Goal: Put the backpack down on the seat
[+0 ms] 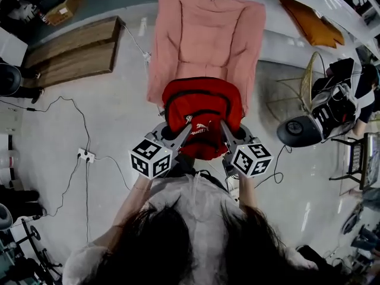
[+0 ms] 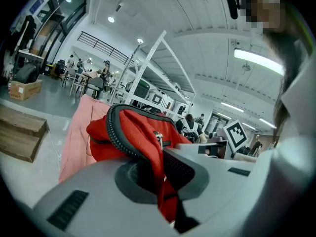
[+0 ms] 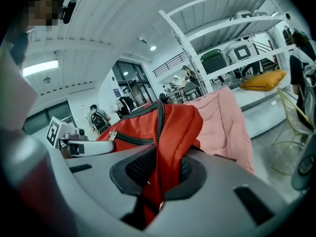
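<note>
Over the pink seat (image 1: 208,34), I hold the red backpack (image 1: 202,108).
My left claw (image 1: 185,128) and right claw (image 1: 225,126) each pinch its fabric tight.

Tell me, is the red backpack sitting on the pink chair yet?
Not quite. Done: the backpack is picked up, with the left gripper and right gripper both shut on its fabric. In hand: it hangs at the front of the pink seat. Left: set it down there and let go.
</note>
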### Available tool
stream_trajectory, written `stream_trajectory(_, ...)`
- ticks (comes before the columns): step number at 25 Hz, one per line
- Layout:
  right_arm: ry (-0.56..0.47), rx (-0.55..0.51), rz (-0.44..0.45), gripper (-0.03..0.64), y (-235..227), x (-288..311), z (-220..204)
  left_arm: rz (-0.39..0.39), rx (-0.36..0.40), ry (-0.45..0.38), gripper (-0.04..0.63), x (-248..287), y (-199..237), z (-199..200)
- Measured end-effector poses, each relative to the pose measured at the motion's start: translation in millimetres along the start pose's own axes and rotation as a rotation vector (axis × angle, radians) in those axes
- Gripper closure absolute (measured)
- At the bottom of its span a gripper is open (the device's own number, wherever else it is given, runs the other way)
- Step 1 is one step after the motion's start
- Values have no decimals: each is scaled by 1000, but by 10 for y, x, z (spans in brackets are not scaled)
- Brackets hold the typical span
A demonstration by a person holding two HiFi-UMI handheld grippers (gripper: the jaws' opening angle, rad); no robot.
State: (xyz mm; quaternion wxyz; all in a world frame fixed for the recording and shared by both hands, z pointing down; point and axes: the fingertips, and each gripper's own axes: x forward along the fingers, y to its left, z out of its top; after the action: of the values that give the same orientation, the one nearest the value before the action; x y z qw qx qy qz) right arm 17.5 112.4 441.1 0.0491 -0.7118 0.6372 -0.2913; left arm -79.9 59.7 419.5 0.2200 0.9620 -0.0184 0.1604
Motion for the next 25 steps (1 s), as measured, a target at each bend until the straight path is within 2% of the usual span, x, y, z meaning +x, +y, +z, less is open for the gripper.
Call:
stream_trajectory(13, -7, 33, -36, 558, -391, 998, 539, -37, 26, 38, 554, 567, 879, 584)
stream_trajectory(19, 2, 10, -27, 558, -538, 1293, 787, -15, 34, 35, 554, 761, 1106, 804)
stream_trajectory(25, 57, -25, 25, 558, -763, 1591, 927, 45, -11, 21, 554, 994, 1297, 880)
